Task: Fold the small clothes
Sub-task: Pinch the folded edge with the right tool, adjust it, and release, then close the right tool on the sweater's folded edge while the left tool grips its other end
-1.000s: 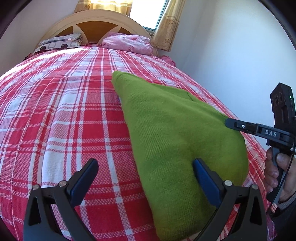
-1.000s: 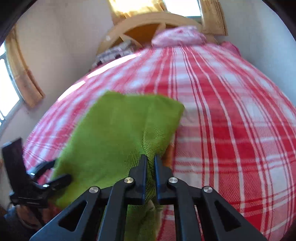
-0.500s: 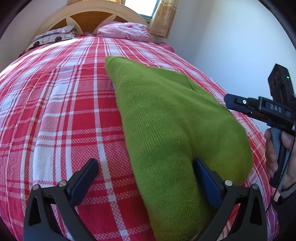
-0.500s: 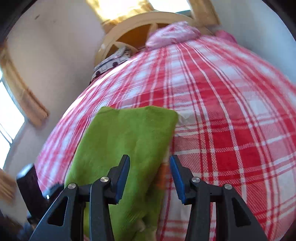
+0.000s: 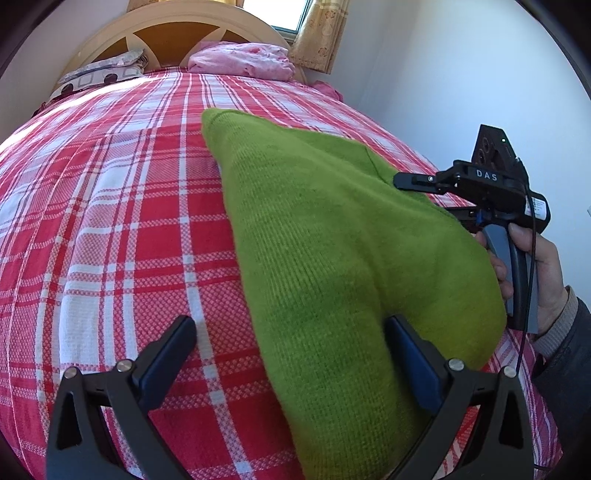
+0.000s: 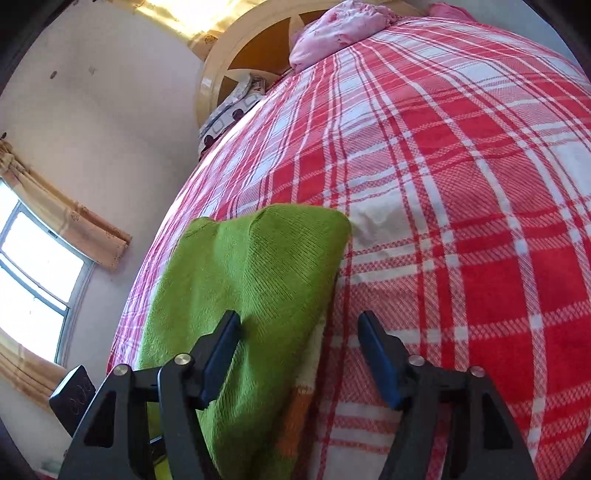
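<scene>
A green knit garment (image 5: 332, 240) lies folded on the red plaid bed (image 5: 122, 206). My left gripper (image 5: 291, 354) is open at its near end; the right pad (image 5: 410, 354) rests against the knit and the left pad (image 5: 173, 350) hangs over bare bedspread. At the garment's right edge my right gripper (image 5: 410, 183) is held by a hand (image 5: 539, 266). In the right wrist view, the right gripper (image 6: 299, 343) has its jaws opening, and the garment's (image 6: 251, 280) edge lies loose between them, unpinched. An orange and cream patch (image 6: 301, 402) shows under that edge.
A pink bundle (image 5: 243, 59) and a patterned pillow (image 5: 99, 72) lie by the wooden headboard (image 5: 166, 29). A white wall (image 5: 461, 74) runs close along the bed's right side. Curtained windows (image 6: 37, 266) stand on the other side.
My right gripper has let go of the green garment's edge, its jaws spreading wide, and it has drawn back and rolled. The garment has settled flat. The left gripper has hardly moved.
</scene>
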Demonstrator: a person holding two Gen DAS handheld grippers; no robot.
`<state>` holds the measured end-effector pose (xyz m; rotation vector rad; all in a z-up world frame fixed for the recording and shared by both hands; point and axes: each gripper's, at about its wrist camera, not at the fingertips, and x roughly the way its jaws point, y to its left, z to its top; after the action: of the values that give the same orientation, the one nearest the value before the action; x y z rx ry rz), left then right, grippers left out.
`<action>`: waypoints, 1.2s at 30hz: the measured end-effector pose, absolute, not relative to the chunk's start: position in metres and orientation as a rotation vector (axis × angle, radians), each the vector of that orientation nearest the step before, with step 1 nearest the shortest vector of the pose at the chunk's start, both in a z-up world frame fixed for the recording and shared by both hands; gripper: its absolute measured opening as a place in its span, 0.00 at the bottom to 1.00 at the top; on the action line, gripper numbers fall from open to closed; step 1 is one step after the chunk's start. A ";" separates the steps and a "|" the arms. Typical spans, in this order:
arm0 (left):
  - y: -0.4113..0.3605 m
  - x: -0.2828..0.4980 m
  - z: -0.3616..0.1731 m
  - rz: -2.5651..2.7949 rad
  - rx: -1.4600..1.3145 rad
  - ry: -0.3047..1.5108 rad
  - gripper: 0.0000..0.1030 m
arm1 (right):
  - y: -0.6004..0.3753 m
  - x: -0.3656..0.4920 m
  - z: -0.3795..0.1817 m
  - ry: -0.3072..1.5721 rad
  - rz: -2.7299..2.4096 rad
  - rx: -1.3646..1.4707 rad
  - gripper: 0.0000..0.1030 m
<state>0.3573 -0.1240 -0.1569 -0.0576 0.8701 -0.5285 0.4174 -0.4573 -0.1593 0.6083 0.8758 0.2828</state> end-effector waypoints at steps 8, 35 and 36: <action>-0.123 0.360 -0.158 -0.547 -0.069 0.875 1.00 | -0.462 0.449 -0.167 0.890 0.347 0.655 0.61; -0.140 0.361 -0.160 -0.532 0.033 0.896 1.00 | -0.443 0.474 -0.182 0.887 0.460 0.619 0.34; -0.141 0.361 -0.160 -0.534 0.034 0.898 1.00 | -0.443 0.474 -0.182 0.887 0.455 0.617 0.34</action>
<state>0.3614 -0.1406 -0.1600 0.0343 0.8981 -0.5343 0.4735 -0.4428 -0.1820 0.6171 0.8870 0.4546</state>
